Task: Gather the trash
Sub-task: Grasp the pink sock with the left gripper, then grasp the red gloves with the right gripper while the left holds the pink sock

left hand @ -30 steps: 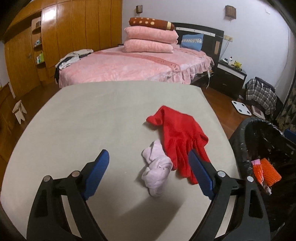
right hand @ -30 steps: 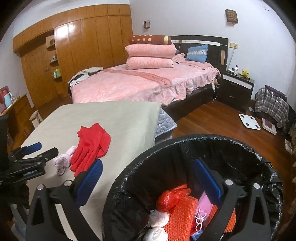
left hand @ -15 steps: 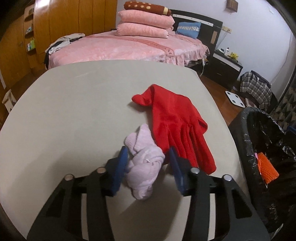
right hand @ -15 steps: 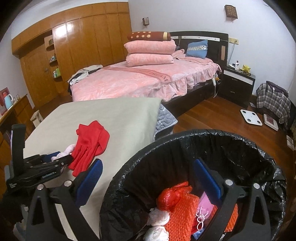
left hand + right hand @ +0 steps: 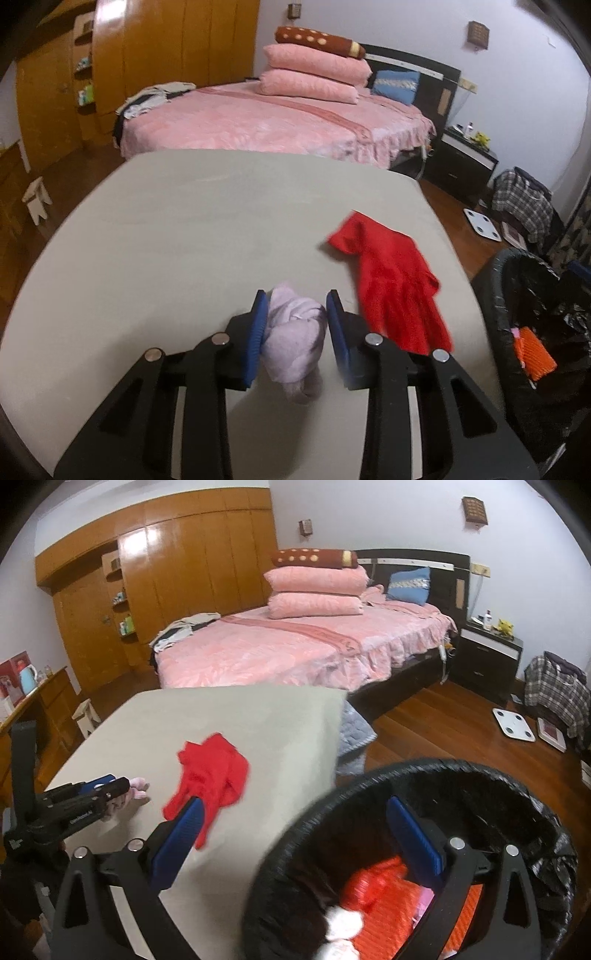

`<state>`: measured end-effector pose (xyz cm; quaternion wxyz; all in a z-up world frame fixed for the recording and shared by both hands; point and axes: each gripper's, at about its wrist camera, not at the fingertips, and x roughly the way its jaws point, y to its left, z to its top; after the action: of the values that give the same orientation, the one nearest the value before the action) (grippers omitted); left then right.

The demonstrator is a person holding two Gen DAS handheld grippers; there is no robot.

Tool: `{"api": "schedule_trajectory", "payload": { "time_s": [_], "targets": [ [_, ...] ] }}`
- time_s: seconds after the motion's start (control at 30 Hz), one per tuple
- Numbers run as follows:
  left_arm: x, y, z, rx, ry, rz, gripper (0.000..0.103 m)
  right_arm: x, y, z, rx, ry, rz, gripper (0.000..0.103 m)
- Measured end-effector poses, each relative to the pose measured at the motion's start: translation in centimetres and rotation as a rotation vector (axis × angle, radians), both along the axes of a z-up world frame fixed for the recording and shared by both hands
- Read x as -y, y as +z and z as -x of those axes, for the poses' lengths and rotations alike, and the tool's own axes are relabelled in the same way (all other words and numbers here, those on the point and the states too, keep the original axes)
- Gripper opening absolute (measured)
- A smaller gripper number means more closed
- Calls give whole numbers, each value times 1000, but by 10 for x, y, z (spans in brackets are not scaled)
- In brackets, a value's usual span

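My left gripper (image 5: pixel 295 302) is shut on a crumpled pale pink cloth (image 5: pixel 291 339) and holds it just above the grey table (image 5: pixel 184 236). A red glove (image 5: pixel 395 284) lies flat on the table to its right. In the right wrist view the left gripper (image 5: pixel 110 788) shows at far left with the pink cloth (image 5: pixel 136 788) in it, and the red glove (image 5: pixel 210 771) lies beside it. My right gripper (image 5: pixel 291 819) is open and empty, over the rim of the black-lined trash bin (image 5: pixel 517 794), which holds orange and white trash.
The trash bin (image 5: pixel 528 295) stands off the table's right edge. A pink bed (image 5: pixel 273 122) with stacked pillows is behind the table. A dark nightstand (image 5: pixel 487 657), a white scale (image 5: pixel 513 729) and a plaid bag (image 5: pixel 557 690) stand on the wood floor at right.
My left gripper moved forward over the pink cloth, closed on it and raised it slightly. My right gripper stayed open over the bin, shifting a little.
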<state>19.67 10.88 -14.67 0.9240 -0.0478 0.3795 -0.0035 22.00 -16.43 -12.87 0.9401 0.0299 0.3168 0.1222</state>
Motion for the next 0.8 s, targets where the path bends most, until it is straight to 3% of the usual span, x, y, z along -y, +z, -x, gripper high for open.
{"api": "schedule_trajectory", "payload": {
  "time_s": [0.13,0.27,0.37,0.53,0.63,0.7,0.8],
  "targets": [
    [-17,-5,-1,-17,29,-33,32,-28,6,-10,18,49,-12,97],
    [-28,-17,1,-67,28,-14,35,-48,4,-14,15,81,-4,97],
    [-29,-24,4,-78,27,-12,46,-59,-1,-17,-3,95,3,97],
    [-37,-34,1,-106,49,34,54,-68,-4,-21,-14,103,12,97],
    [-37,-37,-4,-123,40,37,51,-75,-5,-26,-16,107,9,97],
    [-33,-38,-5,-125,10,42,37,-78,-6,-28,-17,112,7,97],
    [-31,-37,-5,-118,2,44,33,-86,-8,-34,-20,120,8,97]
  ]
}}
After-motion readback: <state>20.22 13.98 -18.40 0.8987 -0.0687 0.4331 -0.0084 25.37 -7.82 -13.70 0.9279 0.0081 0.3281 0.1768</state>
